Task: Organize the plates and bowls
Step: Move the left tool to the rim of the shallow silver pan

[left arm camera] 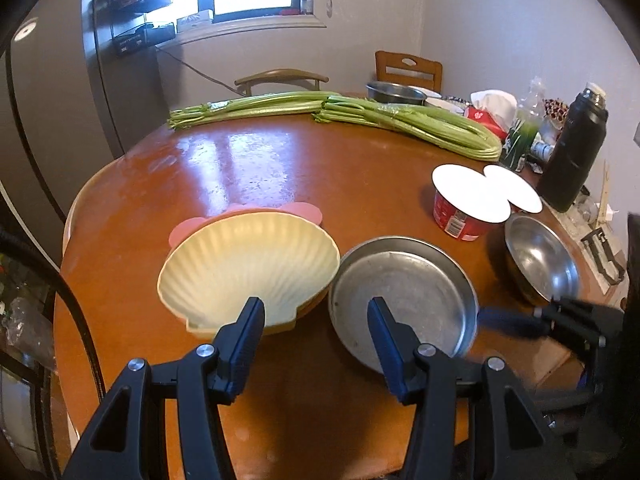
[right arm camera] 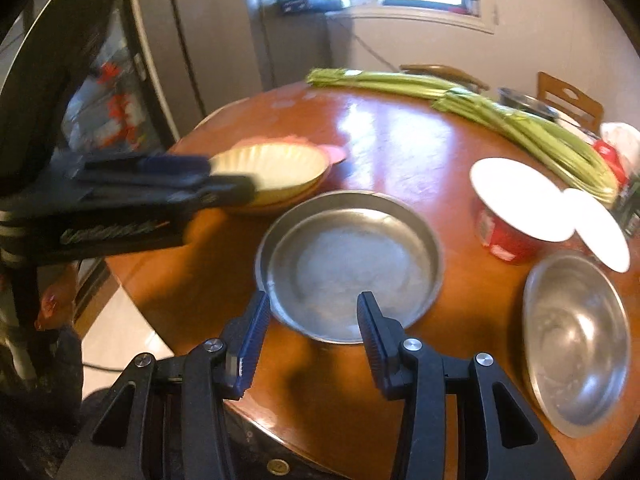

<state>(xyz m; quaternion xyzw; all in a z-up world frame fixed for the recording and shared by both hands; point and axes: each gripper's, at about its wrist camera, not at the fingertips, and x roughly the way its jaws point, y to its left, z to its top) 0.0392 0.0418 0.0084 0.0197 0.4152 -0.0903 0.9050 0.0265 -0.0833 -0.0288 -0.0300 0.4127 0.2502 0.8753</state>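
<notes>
A cream shell-shaped plate [left arm camera: 248, 264] lies on a pink plate [left arm camera: 302, 211] on the round wooden table [left arm camera: 256, 168]. Right of it is a flat metal pan [left arm camera: 416, 288], then a steel bowl [left arm camera: 540, 258]. My left gripper [left arm camera: 316, 316] is open, hovering over the near edges of the shell plate and the pan. My right gripper [right arm camera: 314, 312] is open at the pan's [right arm camera: 352, 264] near rim; it also shows blurred at the pan's right edge in the left wrist view [left arm camera: 516, 322]. The shell plate [right arm camera: 276, 172] and steel bowl [right arm camera: 576, 340] flank the pan. The left gripper [right arm camera: 224, 180] shows blurred here.
Celery bunches [left arm camera: 336, 114] lie across the far side. A red cup with a white lid [left arm camera: 468, 200], a second white lid [left arm camera: 514, 188], a black thermos [left arm camera: 576, 148], a far metal bowl [left arm camera: 396, 92] and clutter sit right. Chairs [left arm camera: 408, 68] stand behind; a fridge [left arm camera: 56, 80] is left.
</notes>
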